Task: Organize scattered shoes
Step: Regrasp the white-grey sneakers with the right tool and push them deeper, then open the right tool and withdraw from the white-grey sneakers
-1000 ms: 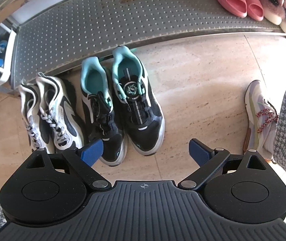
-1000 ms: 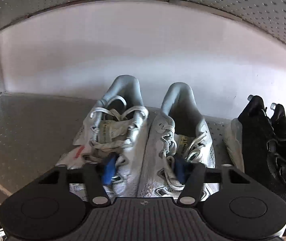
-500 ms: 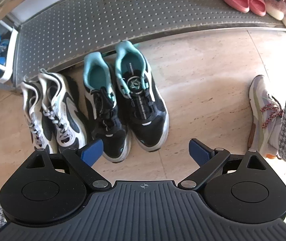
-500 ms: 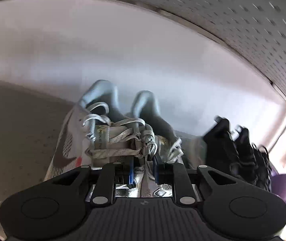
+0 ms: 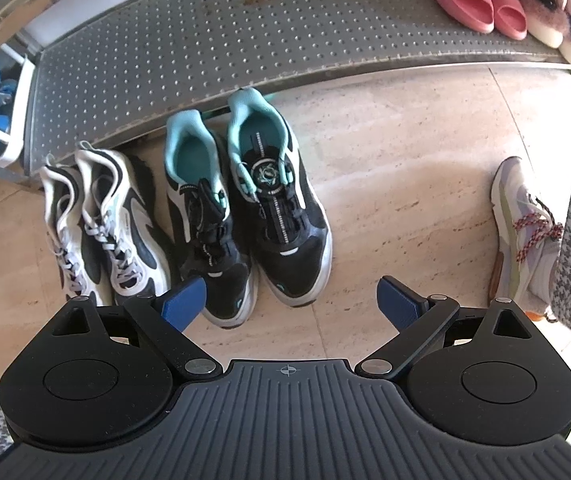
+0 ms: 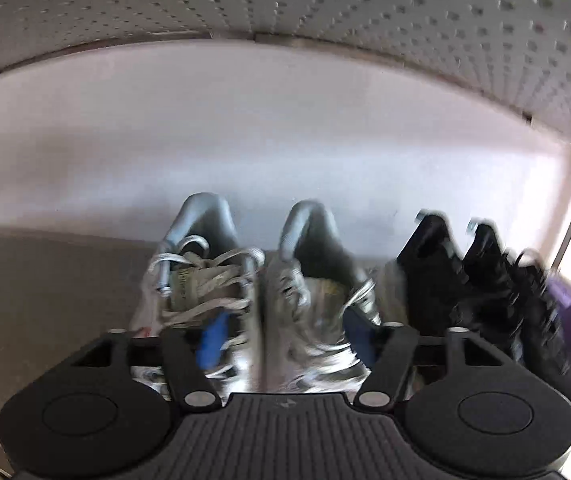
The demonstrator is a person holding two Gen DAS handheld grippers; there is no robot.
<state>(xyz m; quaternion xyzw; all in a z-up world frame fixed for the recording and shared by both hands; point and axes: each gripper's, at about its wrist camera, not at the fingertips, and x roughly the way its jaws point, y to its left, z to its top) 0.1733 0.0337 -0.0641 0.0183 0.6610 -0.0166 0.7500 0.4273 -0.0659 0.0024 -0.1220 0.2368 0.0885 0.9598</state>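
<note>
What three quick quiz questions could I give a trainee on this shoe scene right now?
1. True or false: the teal-lined sneakers stand on the floor, not on the shelf.
2. What sits beside the grey sneakers in the right wrist view: A) black shoes, B) boots, C) sandals?
3. Fill in: the left gripper is ___ and holds nothing.

Key: 1 true. 2 A, black shoes. 3 open.

Right tongs (image 6: pixel 285 336) opening over grey sneakers (image 6: pixel 253 300); black pair (image 6: pixel 485 280) beside.
</note>
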